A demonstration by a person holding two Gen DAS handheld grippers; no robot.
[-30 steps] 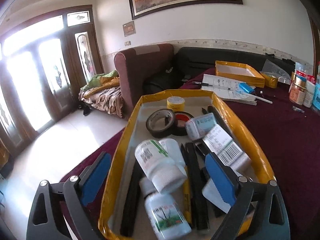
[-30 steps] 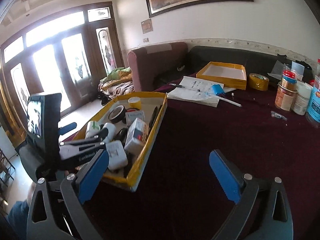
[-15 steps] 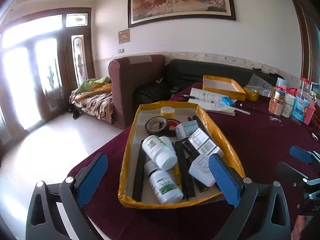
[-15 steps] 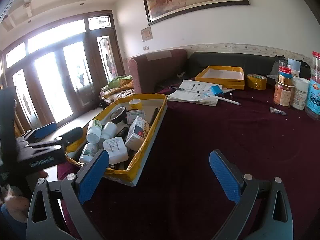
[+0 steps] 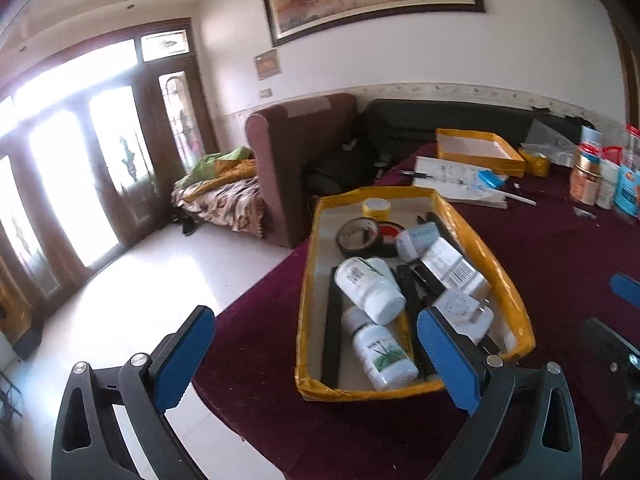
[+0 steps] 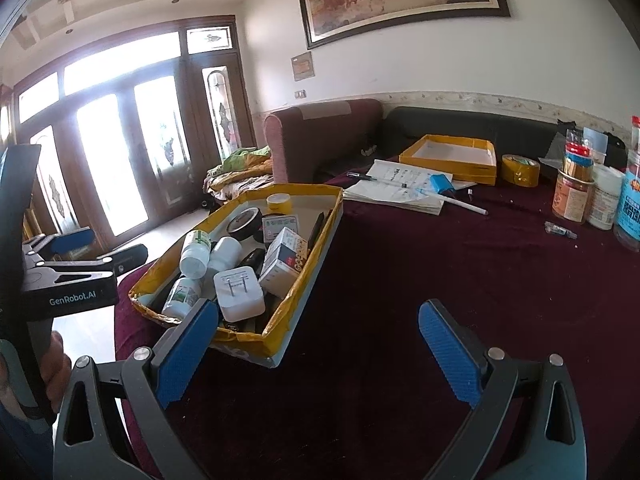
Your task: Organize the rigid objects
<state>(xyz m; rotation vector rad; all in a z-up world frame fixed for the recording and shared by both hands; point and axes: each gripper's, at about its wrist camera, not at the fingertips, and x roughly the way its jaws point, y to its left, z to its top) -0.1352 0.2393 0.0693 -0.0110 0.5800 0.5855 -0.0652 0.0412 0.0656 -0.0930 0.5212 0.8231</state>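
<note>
A yellow-rimmed tray (image 5: 486,252) sits near the left edge of a maroon table. It holds two white bottles (image 5: 370,286), a white plug adapter (image 5: 464,312), small boxes (image 5: 448,264), a black tape roll (image 5: 358,236), a yellow tape roll (image 5: 376,208) and black pens. My left gripper (image 5: 316,360) hangs open and empty just short of the tray's near end. To the right of the tray (image 6: 316,256), my right gripper (image 6: 318,348) is open over bare cloth, with the adapter (image 6: 239,294) close to its left finger.
A second, empty yellow tray (image 6: 452,158), a yellow tape roll (image 6: 520,170), papers with a pen (image 6: 400,188) and several jars and bottles (image 6: 576,196) stand at the back right. The table's edge drops to the floor left of the tray. A hand (image 6: 56,364) holds the left gripper.
My left gripper has drawn back from over the tray to just short of its near end, still open. The right gripper has shifted slightly and stays open.
</note>
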